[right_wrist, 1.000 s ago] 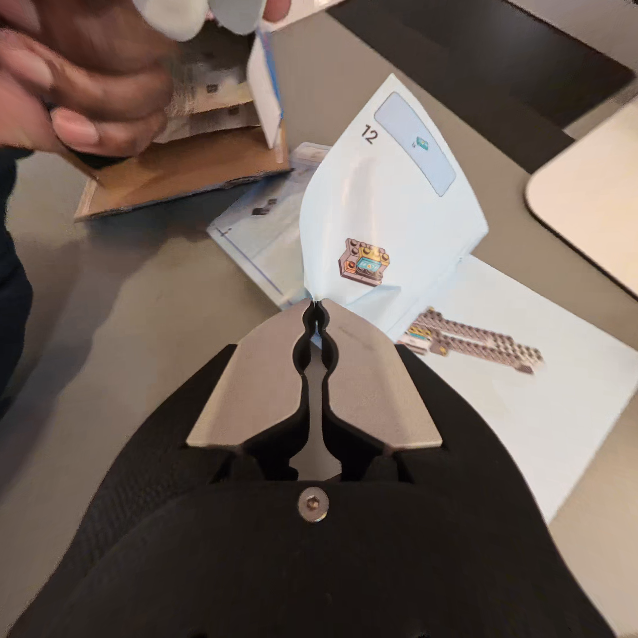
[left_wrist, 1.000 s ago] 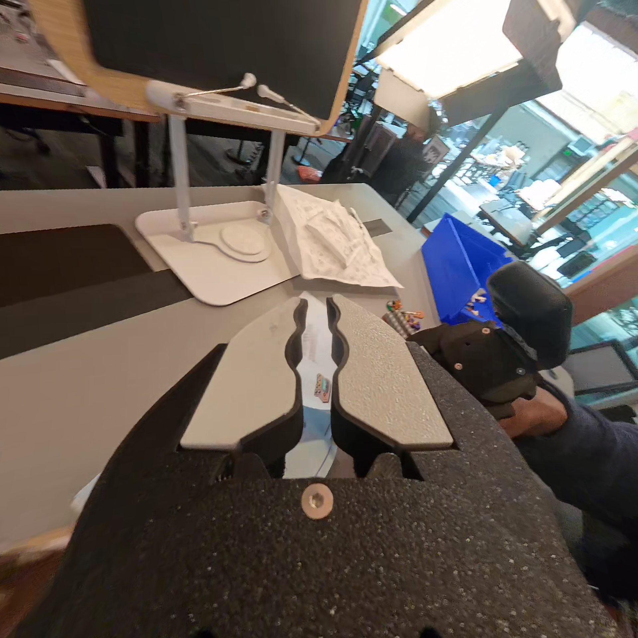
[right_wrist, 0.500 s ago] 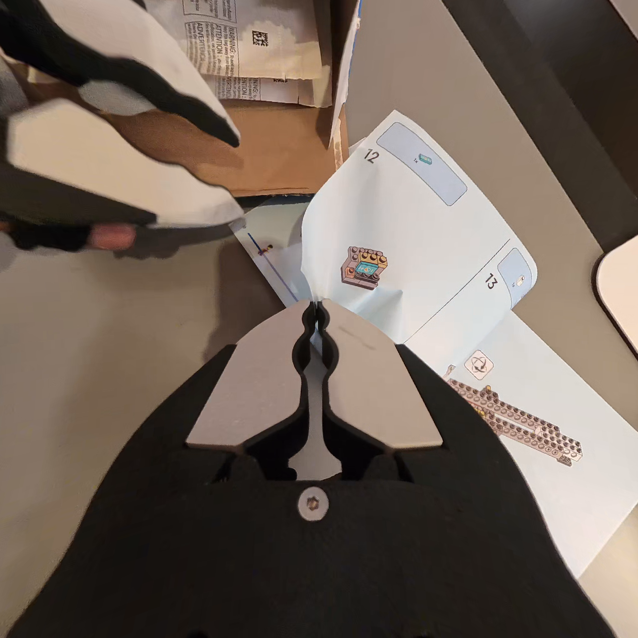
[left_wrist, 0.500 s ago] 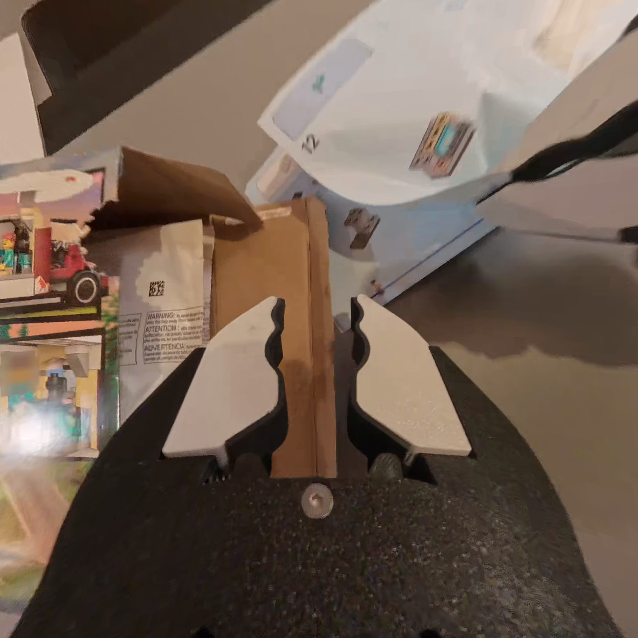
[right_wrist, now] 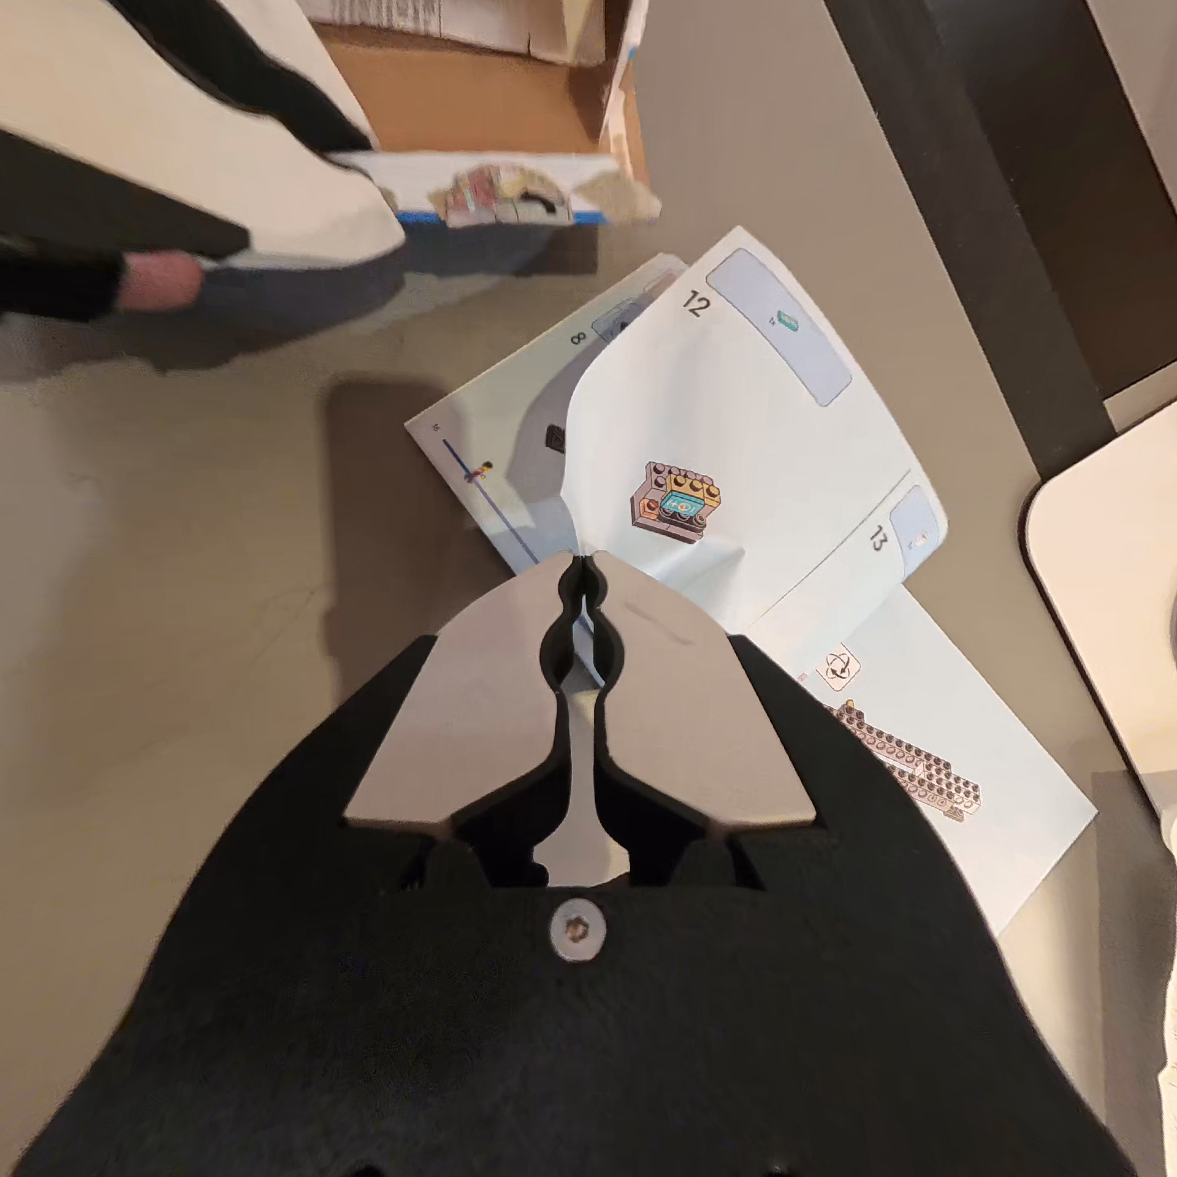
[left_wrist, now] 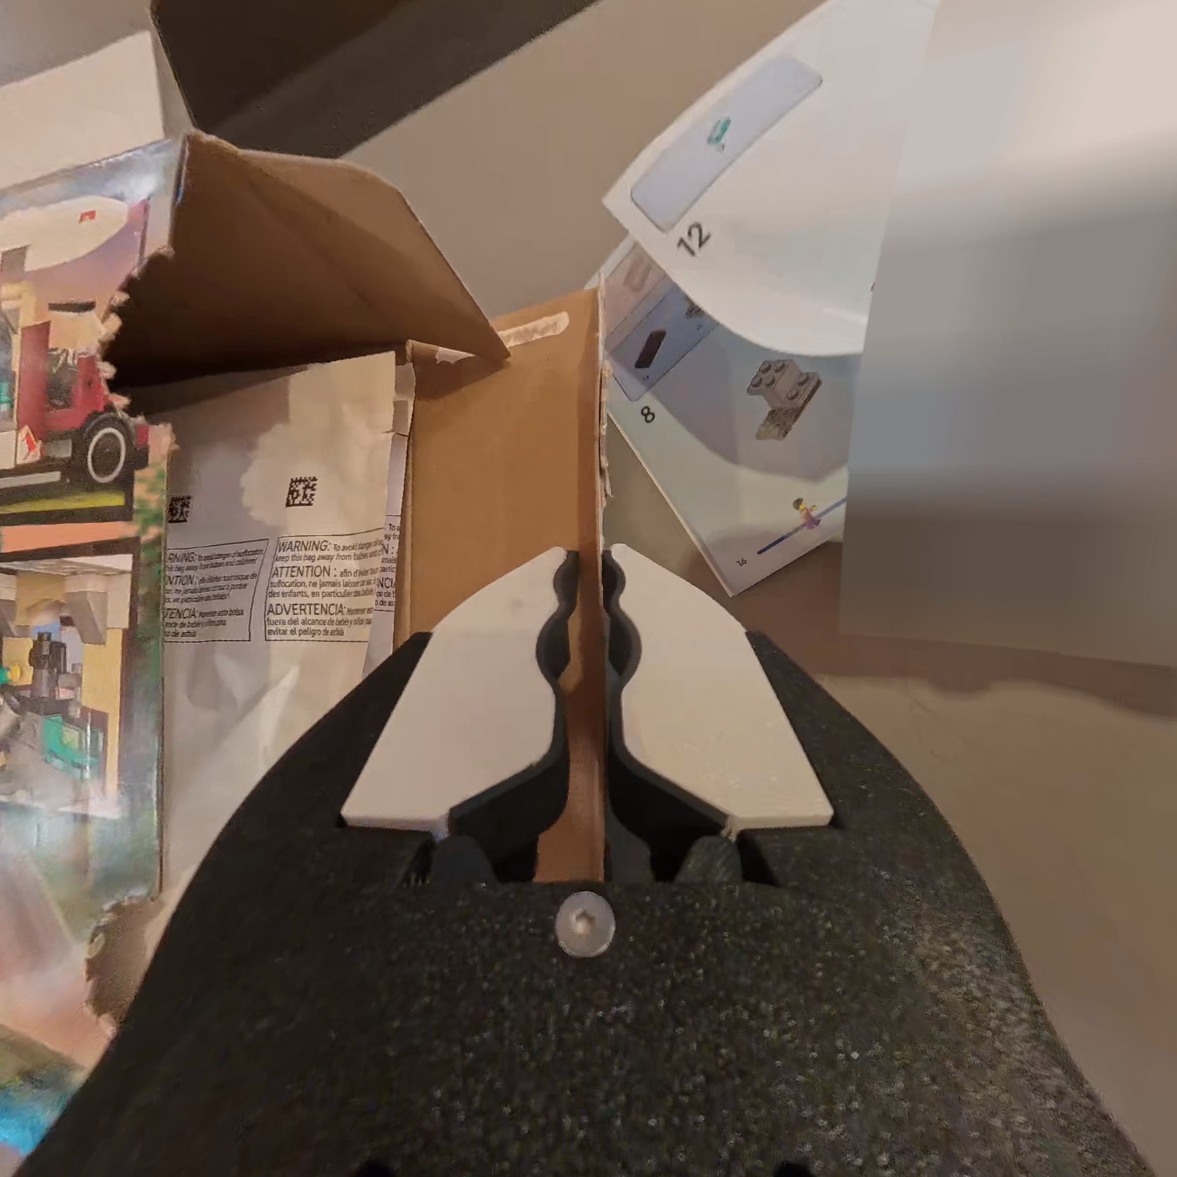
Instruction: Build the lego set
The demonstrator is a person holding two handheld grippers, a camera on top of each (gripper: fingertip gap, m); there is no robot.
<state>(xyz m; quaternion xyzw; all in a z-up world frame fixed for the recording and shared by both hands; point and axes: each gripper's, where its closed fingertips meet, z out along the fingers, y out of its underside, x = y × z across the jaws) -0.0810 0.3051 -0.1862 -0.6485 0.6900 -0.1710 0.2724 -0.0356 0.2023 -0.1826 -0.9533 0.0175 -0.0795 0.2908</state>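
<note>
A grey-beige tabletop [right_wrist: 159,573] fills both views under warm indoor light. A dark strip [right_wrist: 1019,191] crosses it; beside that, perhaps a white board [right_wrist: 1108,573].

An opened cardboard toy box [left_wrist: 267,280] with a printed colour front and torn flaps lies on the grey counter [right_wrist: 159,573]. Inside it sit white paper bags [left_wrist: 274,509] bearing printed panels. Just beside the box lies an open pale-blue instruction booklet [right_wrist: 751,458], one page curled upward. A white tray edge [right_wrist: 1095,573] shows toward the counter's right edge, beyond a dark strip [right_wrist: 1019,191].
</note>
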